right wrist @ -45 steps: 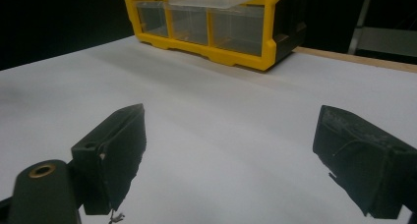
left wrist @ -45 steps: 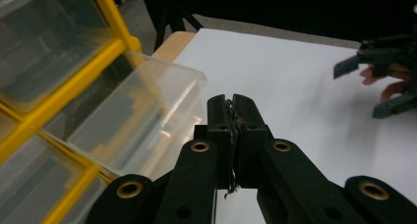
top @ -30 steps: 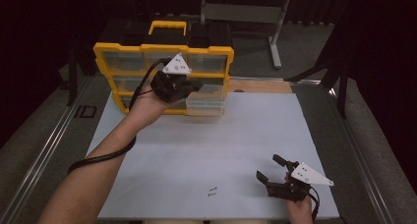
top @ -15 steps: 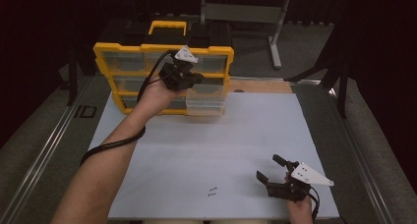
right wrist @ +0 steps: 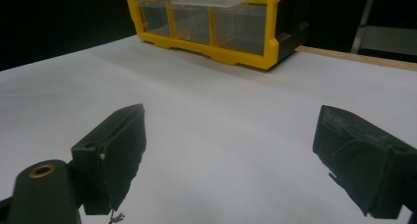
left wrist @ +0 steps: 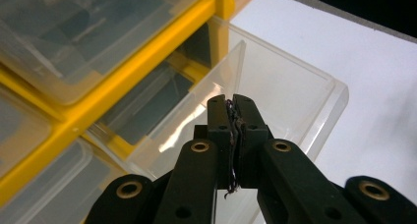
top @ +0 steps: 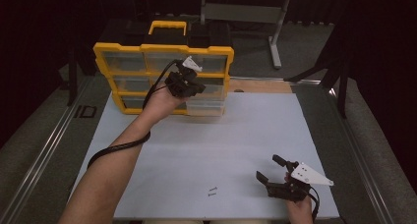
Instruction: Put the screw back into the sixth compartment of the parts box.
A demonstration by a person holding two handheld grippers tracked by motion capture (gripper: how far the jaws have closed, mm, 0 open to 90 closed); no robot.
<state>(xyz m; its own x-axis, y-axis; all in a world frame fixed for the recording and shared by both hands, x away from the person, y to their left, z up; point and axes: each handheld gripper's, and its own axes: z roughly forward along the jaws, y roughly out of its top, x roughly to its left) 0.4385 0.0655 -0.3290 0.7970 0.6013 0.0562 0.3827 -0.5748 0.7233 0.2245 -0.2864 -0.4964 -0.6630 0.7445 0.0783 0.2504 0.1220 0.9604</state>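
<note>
A yellow organizer cabinet [top: 162, 49] with clear drawers stands at the back left of the white table. Its bottom right clear drawer [top: 206, 106] is pulled out. My left gripper [top: 196, 89] hovers just above that drawer [left wrist: 290, 86], jaws pressed together [left wrist: 232, 100] with only frayed pad threads between them. The drawer looks empty from here. My right gripper [top: 269, 167] rests low near the table's front right, jaws wide apart [right wrist: 231, 116] with nothing between them. Two small screws [top: 212, 191] lie on the table to its left.
The cabinet [right wrist: 221, 54] faces the right gripper across bare white table [top: 255, 130]. A wooden strip [top: 260, 85] runs along the table's back edge. A grey metal stand [top: 275, 32] sits behind it, and a rail [top: 44, 150] lies along the left side.
The left hand has turned and shifted slightly right over the open drawer. The right gripper has stayed still.
</note>
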